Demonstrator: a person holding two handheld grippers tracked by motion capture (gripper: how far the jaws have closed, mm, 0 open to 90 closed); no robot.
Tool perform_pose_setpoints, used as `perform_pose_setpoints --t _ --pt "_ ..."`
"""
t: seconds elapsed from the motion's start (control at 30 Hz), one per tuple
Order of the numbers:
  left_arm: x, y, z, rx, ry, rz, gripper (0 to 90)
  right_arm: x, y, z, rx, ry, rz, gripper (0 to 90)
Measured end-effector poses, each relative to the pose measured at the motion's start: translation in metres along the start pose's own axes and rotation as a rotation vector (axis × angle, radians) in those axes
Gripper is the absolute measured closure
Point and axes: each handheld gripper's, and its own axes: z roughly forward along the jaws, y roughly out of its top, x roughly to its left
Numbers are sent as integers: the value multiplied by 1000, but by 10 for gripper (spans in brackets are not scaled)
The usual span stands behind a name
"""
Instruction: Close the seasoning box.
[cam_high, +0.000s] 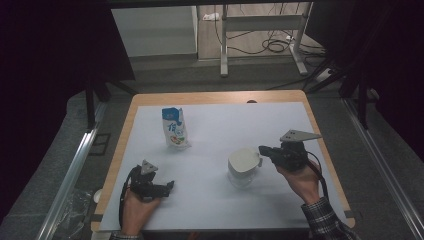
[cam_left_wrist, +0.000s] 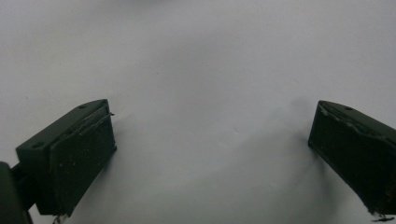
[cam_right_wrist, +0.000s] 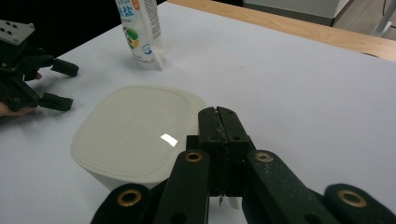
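A white lid sits on a translucent container at the middle right of the white mat. My right gripper is at the lid's right edge, its jaws pressed together. A small white bit of the lid's rim shows under them, so they appear shut on that edge. The lid lies just left of the jaws. My left gripper rests low at the front left, open, with bare mat between its fingers. In the right gripper view the left gripper stands at the far left.
A blue and white pouch stands upright at the back left of the mat, and the pouch is beyond the lid. The wooden table edge frames the white mat. Dark floor, metal rails and a desk frame lie beyond.
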Motion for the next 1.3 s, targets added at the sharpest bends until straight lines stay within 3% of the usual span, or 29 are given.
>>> perform_pose_setpoints --t 0.57,1.3 --pt "0 0 0 -1 0 3 3 8 4 12 14 8 -48 891" --pt "0 0 0 -1 0 3 3 7 3 11 12 1 -50 895"
